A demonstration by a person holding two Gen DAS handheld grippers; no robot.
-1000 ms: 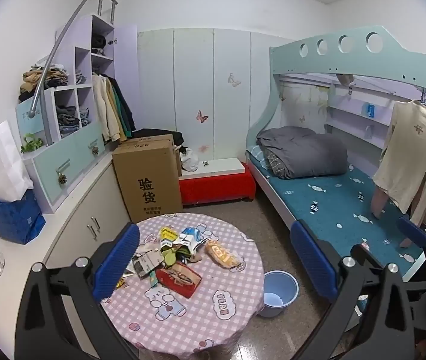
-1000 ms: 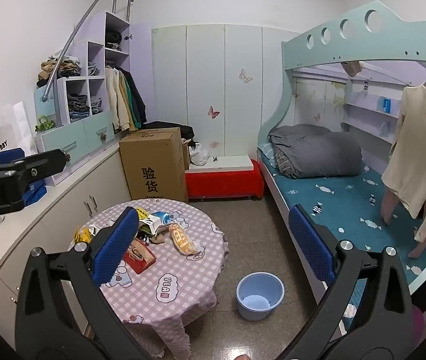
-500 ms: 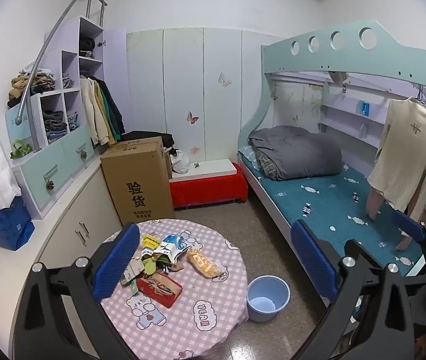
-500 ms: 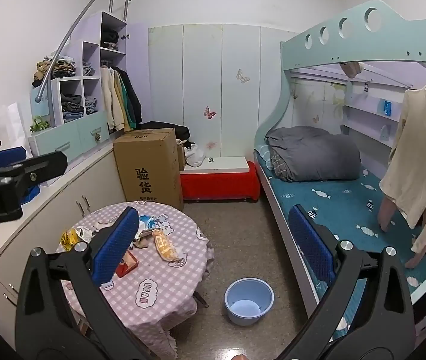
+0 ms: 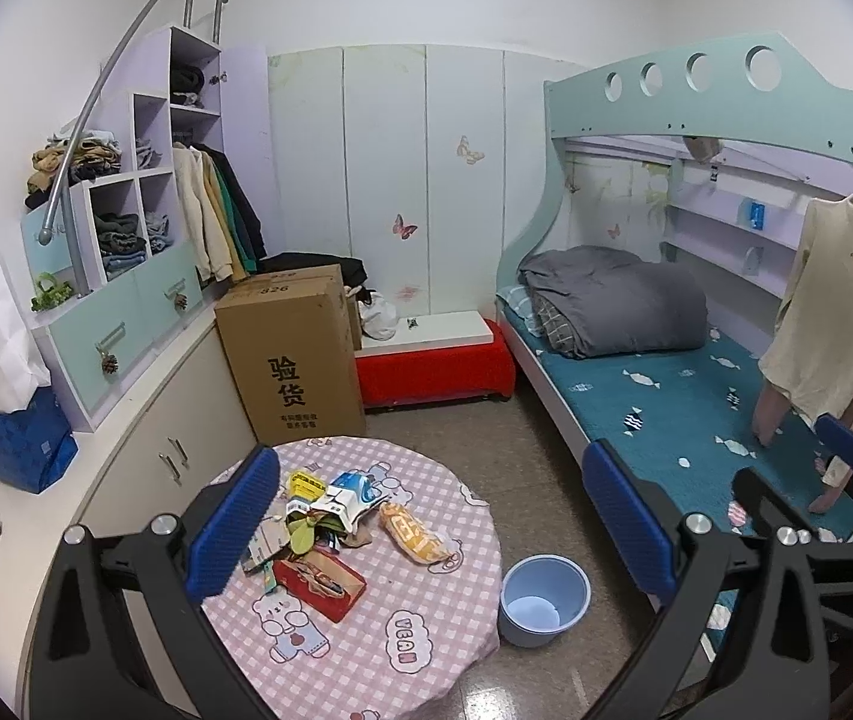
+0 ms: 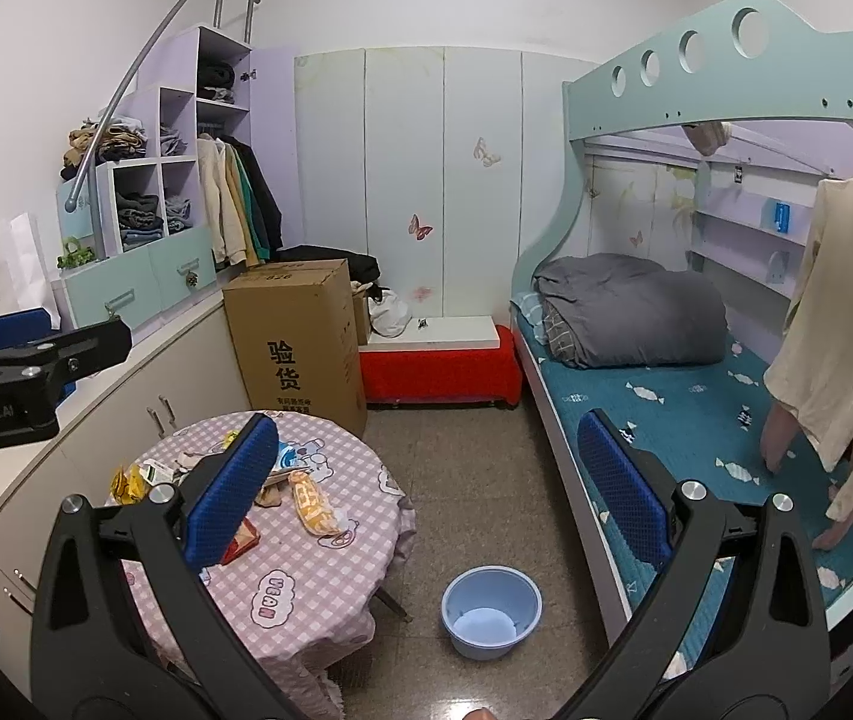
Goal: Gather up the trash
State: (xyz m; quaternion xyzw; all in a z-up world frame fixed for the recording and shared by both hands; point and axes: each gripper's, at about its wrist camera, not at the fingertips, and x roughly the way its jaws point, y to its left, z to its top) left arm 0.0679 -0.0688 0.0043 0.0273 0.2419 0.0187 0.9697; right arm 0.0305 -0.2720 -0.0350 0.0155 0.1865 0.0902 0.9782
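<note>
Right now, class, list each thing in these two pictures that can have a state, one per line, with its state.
Left gripper: open, holding nothing.
Right gripper: open, holding nothing.
Blue bucket: upright on the floor, no trash in it.
Round table: wrappers piled on it.
Red snack box: open, lying flat.
Orange snack bag: lying flat, apart from the pile.
Cardboard box: closed, upright.
Grey quilt: folded on the bed.
</note>
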